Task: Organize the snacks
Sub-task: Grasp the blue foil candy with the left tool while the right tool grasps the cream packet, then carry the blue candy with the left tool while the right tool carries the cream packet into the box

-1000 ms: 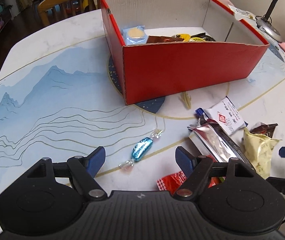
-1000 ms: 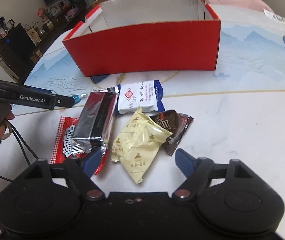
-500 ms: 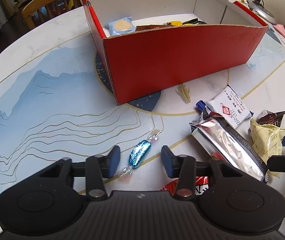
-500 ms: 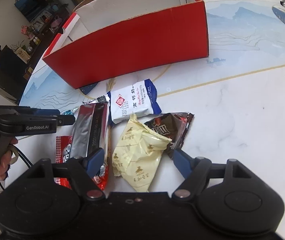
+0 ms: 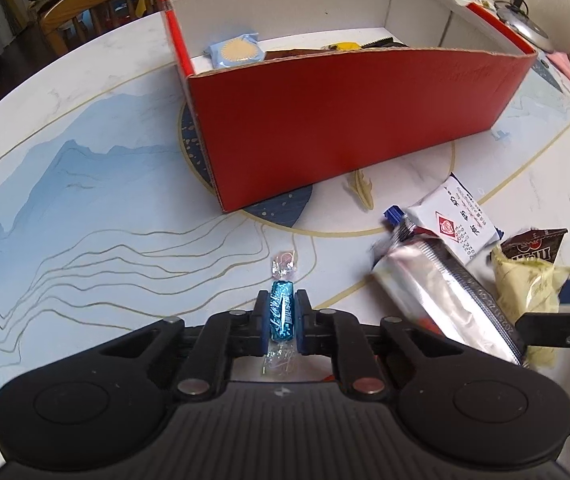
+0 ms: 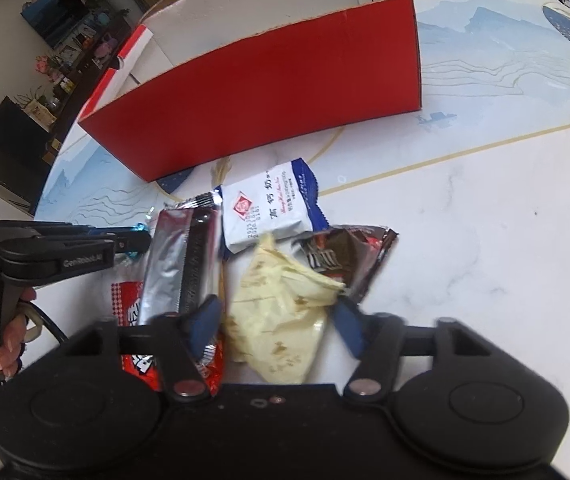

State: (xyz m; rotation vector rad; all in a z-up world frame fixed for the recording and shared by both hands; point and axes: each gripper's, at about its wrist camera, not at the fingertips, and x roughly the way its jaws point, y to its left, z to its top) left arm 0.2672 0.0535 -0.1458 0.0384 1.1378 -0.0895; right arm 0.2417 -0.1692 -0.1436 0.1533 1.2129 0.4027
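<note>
My left gripper (image 5: pixel 283 307) is shut on a blue foil candy (image 5: pixel 281 320) just above the table, the clear twisted ends sticking out in front of and behind the pads. In the right wrist view, my right gripper (image 6: pixel 277 314) straddles a pale yellow packet (image 6: pixel 285 304), its jaws closing and the pads close against the packet's edges. The red cardboard box (image 5: pixel 345 120) stands behind, with several snacks inside. In the right wrist view the box (image 6: pixel 265 96) shows only its outer wall.
Beside the yellow packet lie a silver packet (image 6: pixel 181 260), a white and blue packet (image 6: pixel 273 208), a brown chocolate packet (image 6: pixel 345 256) and a red packet (image 6: pixel 133 304). A desk lamp (image 5: pixel 525 24) stands right of the box and a wooden chair (image 5: pixel 97 4) behind the table.
The left jaws came together on the blue candy, which now points straight ahead. The right jaws narrowed around the yellow packet and the right wrist rolled a little.
</note>
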